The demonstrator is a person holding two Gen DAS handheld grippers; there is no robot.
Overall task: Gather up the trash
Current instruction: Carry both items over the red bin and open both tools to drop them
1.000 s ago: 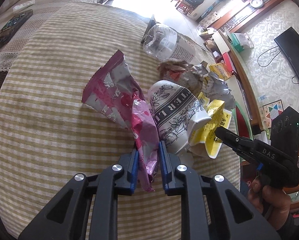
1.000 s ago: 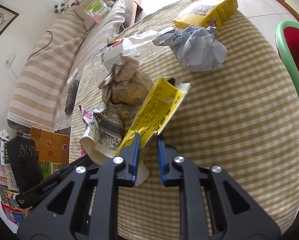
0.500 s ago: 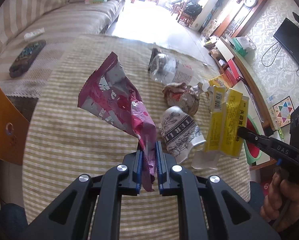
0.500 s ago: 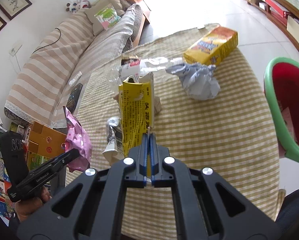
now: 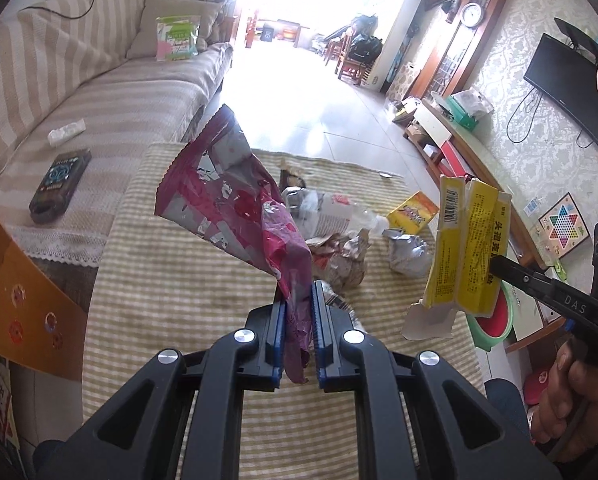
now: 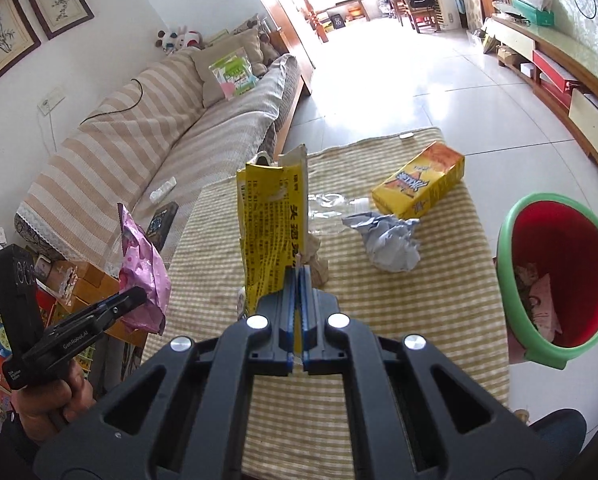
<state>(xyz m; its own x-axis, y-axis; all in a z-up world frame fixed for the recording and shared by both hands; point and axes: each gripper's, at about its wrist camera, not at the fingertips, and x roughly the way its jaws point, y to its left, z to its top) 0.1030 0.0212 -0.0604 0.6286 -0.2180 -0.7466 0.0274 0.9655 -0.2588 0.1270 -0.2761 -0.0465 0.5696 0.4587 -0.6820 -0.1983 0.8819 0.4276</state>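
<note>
1. My left claw (image 5: pixel 298 336) is pinching the pink foil wrapper (image 5: pixel 235 208) by its lower end; the wrapper fans upward, held clear above the bench (image 5: pixel 171 280); from the right wrist view the same wrapper (image 6: pixel 143 276) hangs off the left claw (image 6: pixel 139 298), out past the bench's left edge.
2. My right claw (image 6: pixel 297 312) is pressed together on the flattened yellow carton (image 6: pixel 273 232), which stands upright from the pads, lifted off the striped cloth of the bench (image 6: pixel 399 320); in the left wrist view the carton (image 5: pixel 467 248) is gripped by the right claw (image 5: pixel 499 266), to the right of the wrapper.
3. Still lying on the bench: a clear plastic bottle (image 5: pixel 331 212) just behind the wrapper, a crumpled brown paper wad (image 5: pixel 343 260) beside it and touching it, a crumpled grey paper ball (image 6: pixel 391 240) to the right of the carton, and a yellow snack box (image 6: pixel 419 184) beyond the grey ball, near the far right corner of the bench.
4. A paper cup (image 5: pixel 339 304) shows only as a sliver behind my left claw; I cannot tell how it lies.
5. The green-rimmed red bin (image 6: pixel 559 276) stands on the floor just off the bench's right edge, with some trash already inside.
6. A striped sofa (image 6: pixel 147 152) runs along the bench's left side.
</note>
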